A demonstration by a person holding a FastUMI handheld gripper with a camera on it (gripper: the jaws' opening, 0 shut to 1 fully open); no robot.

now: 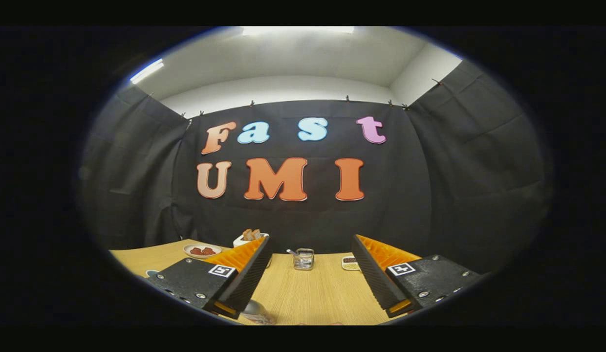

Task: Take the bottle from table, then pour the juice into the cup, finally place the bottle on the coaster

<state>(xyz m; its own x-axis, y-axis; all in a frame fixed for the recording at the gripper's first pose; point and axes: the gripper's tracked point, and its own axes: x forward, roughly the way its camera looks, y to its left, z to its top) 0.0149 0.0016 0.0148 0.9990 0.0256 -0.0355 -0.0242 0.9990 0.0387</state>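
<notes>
My gripper [311, 243] hangs above a wooden table [313, 293], open, with a wide gap and nothing between the fingers. Beyond the fingertips, near the table's far edge, stands a small clear glass cup [303, 259] with a thin stick leaning in it. Low down beside the left finger, a greyish rounded object [258, 312] peeks out, mostly hidden; I cannot tell whether it is the bottle. A small bluish round edge [151, 273], perhaps the coaster, shows left of the left finger.
A plate with red pieces [202, 251] and a white bowl with bread-like pieces [249, 237] sit at the far left of the table. A small dish [350, 263] lies right of the cup. Black cloth walls close off the back and sides.
</notes>
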